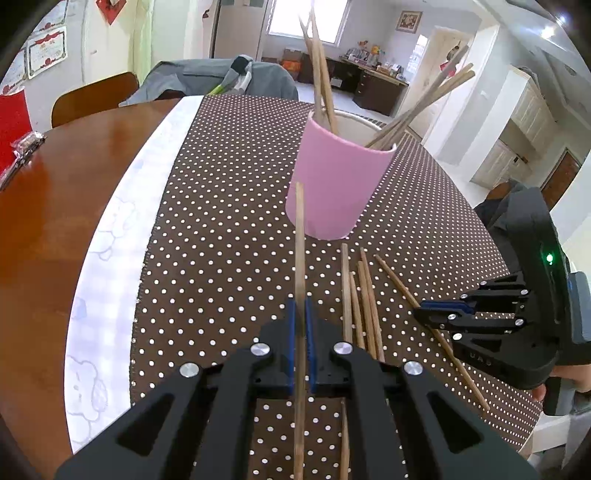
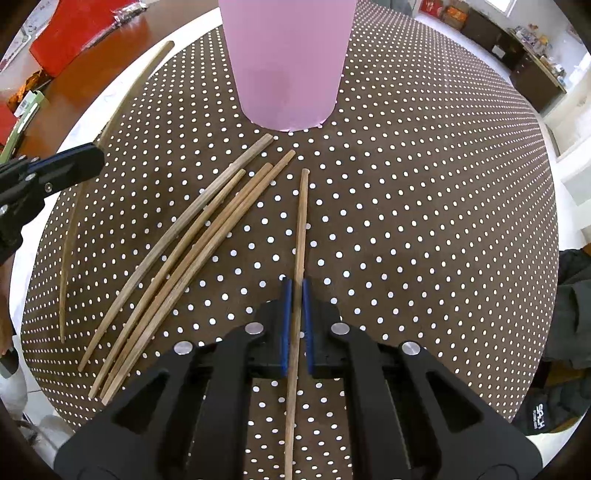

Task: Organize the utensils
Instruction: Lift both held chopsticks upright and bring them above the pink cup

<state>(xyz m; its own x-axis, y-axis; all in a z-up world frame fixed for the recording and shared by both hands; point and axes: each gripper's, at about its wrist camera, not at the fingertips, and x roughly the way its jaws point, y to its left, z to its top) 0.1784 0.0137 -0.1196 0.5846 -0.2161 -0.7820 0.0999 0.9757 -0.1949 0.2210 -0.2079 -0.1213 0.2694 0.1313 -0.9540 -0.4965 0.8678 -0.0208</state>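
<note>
Nearest, my left tongs are pinched on one wooden chopstick, its tip pointing toward the cup. My right tongs are likewise pinched on a second chopstick, whose far end points at the cup's base.

Surface: a brown mat with white dots covers the bench, whose bare reddish-brown wood shows to the left of a pale patterned strip along the mat's edge. Four loose chopsticks lie side by side on the mat, left of my right tongs and near the cup.

Beyond them stands a pink cup, upright on the mat, holding two fans of chopsticks that lean out over its rim to left and right.

Farthest: a wooden chair back, a grey cloth-draped seat, a bright window, a dark desk crowded with small items, and a framed picture on the wall.
</note>
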